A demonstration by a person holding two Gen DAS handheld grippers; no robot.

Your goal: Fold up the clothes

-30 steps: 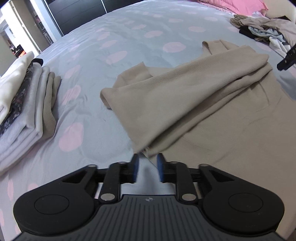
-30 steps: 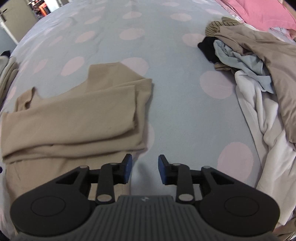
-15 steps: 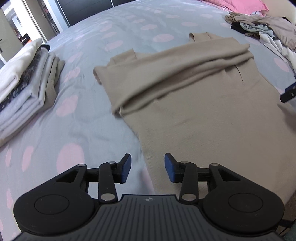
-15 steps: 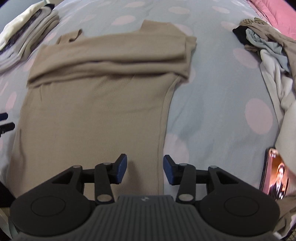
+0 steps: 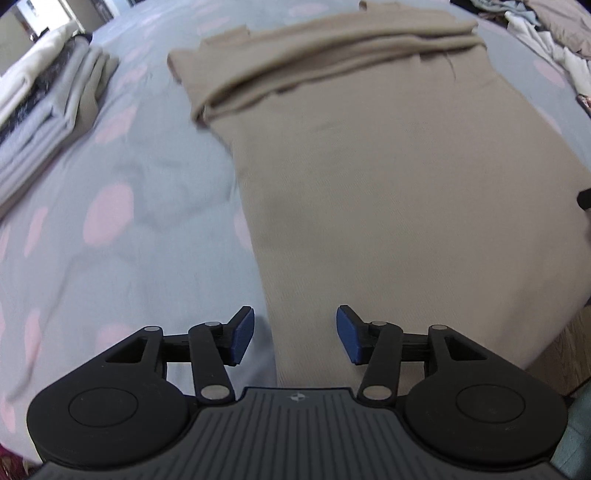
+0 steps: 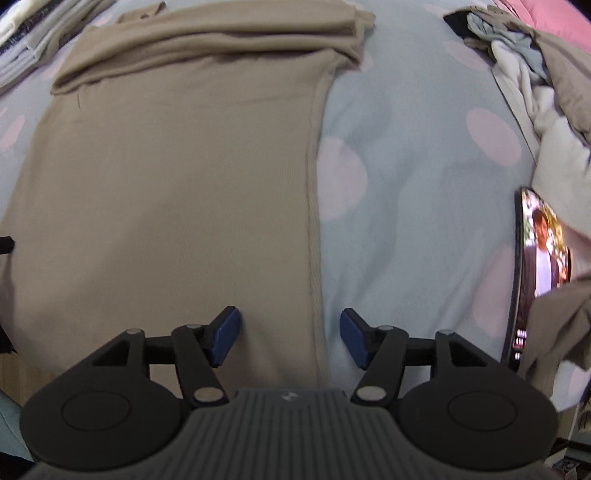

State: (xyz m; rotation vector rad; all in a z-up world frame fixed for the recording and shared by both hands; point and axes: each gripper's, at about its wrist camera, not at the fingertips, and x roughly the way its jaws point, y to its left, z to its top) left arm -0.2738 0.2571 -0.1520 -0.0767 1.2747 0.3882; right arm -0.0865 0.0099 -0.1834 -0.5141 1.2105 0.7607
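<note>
Left gripper (image 5: 294, 334) hangs with its blue-padded jaws spread wide and nothing between them, straddling the left side edge of the beige long-sleeved top (image 5: 399, 192) close to its hem. That top lies flat on the grey bedspread with pink dots (image 5: 110, 229), its body running away from the gripper and both sleeves (image 5: 332, 51) folded across the far end in a layered band. Left of the top, well apart from it, sits a stack of folded clothes (image 5: 48, 110) in grey and white. Beyond the top's far right corner lies a loose heap of unfolded garments (image 5: 546, 33). A dark tip of the other tool shows at the top's right edge, partly cut off by the frame.

Right gripper (image 6: 290, 339) is likewise wide apart and empty, its jaws set either side of the right side seam of the beige long-sleeved top (image 6: 166, 192) near the hem. The folded sleeves (image 6: 221, 37) cross the far end of the top here too. Right of the top, past a strip of bare bedspread (image 6: 406, 184), a phone (image 6: 535, 273) with a lit screen lies on the bed, partly covered by the heap of unfolded garments (image 6: 546, 103). The folded stack (image 6: 22, 44) shows beyond the top's far left corner.
</note>
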